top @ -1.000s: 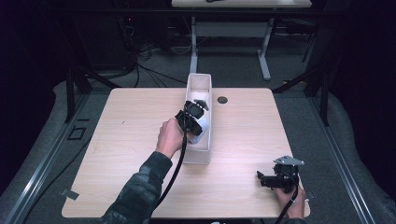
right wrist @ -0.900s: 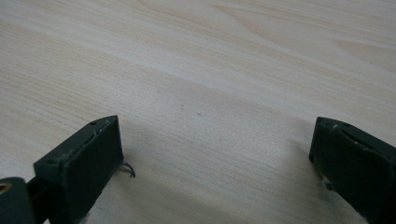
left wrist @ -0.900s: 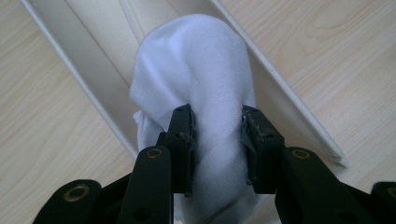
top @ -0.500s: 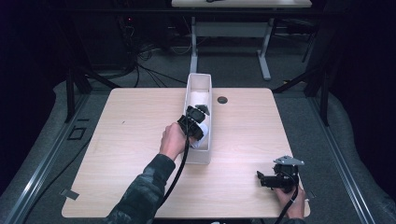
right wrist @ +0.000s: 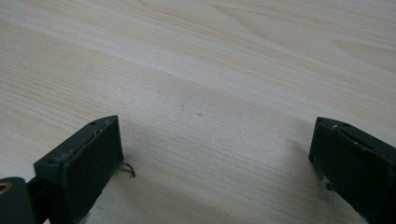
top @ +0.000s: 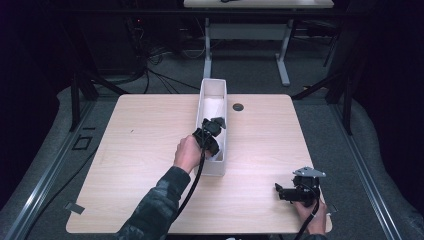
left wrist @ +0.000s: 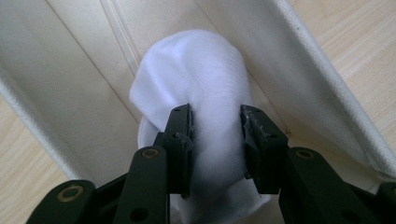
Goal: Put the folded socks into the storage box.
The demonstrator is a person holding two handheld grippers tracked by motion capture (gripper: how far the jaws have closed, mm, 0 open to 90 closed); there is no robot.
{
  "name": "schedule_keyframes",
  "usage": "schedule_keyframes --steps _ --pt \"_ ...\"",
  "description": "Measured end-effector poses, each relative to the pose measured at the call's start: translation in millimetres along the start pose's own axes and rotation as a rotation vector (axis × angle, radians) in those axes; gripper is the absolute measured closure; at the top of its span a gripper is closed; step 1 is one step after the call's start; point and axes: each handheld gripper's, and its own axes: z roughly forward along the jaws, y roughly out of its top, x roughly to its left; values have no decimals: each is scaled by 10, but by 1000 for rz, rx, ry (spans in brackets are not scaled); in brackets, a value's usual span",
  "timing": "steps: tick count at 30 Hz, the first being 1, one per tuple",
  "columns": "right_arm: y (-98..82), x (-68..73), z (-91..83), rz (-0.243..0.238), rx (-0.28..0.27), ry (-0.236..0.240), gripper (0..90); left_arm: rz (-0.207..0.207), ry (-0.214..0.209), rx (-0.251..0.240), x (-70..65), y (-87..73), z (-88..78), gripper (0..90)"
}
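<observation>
White sock (left wrist: pixel 210 93) between left tool's (left wrist: pixel 215 122) pads

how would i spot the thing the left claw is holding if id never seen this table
Find the wooden table, then the long white fabric bin standing along its middle. Inside it, at the near end, the left claw pinches a soft white sock. It is rounded and bunched, brighter white than the bin's cream cloth.
</observation>
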Motion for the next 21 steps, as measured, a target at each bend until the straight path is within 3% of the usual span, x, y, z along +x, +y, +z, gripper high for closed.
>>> schedule_keyframes --steps 3,11,21 --pt "0 0 0 0 0 0 20 3 -2 9 -14 2 7 597" --pt "0 -1 -1 -1 1 1 20 -1 -17 11 6 -30 -53 338" --pt "0 -1 -1 -1 1 1 20 0 -6 -25 26 -89 -222 179"
